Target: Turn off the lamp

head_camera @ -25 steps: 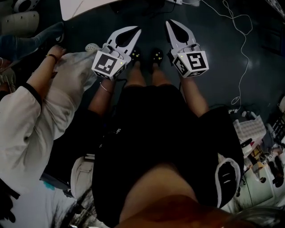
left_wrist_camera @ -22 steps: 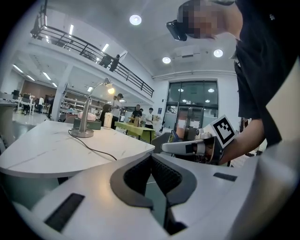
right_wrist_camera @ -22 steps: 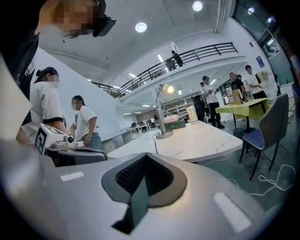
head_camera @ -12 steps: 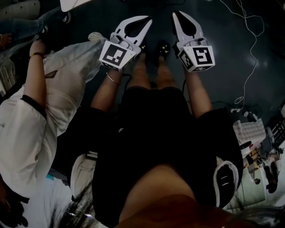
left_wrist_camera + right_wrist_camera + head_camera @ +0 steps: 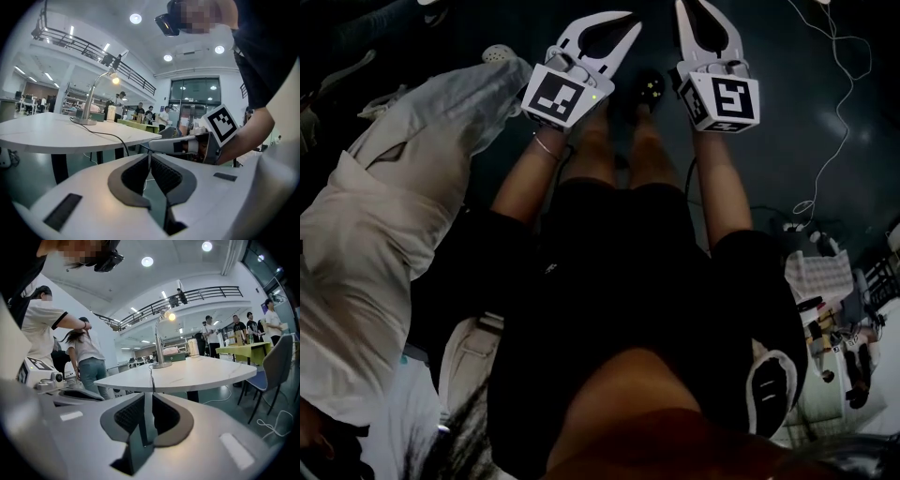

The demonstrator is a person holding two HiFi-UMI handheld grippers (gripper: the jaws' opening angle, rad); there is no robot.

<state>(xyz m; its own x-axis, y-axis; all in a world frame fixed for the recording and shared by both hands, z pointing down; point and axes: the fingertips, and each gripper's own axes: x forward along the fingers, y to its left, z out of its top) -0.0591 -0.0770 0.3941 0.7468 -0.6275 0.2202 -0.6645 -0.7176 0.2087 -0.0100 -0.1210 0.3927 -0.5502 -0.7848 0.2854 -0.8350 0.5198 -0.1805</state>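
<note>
Entry 1, left claw (image 5: 149, 155): I log it clenched. The pads meet at the tips and nothing is gripped.

Entry 2, right claw (image 5: 145, 395): its jaws have just been opening. I see a thin slit between the pads, with nothing in it.

Entry 3, worktop (image 5: 201, 372): white with a rounded edge. It lies ahead of both claws and touches neither.

Entry 4, lamp (image 5: 160, 338): it stands on the worktop on a round base, with a curved neck and the bulb glowing. I find it at 12 o'clock in the right gripper view and at 10 o'clock in the left gripper view, well apart from both claws.

Entry 5, cable (image 5: 152, 377): dark. It runs from the lamp base across the worktop and over the near edge.

Entry 6, canister (image 5: 192, 347): pale and upright, at 3 o'clock of the lamp base. I cannot tell what is in it.

Entry 7, crate (image 5: 814, 274): white, at 4 o'clock in the head view. Its contents are too dim for me to list.

Entry 8, bystander (image 5: 366, 216): in pale clothing, at 9 o'clock in the head view.
</note>
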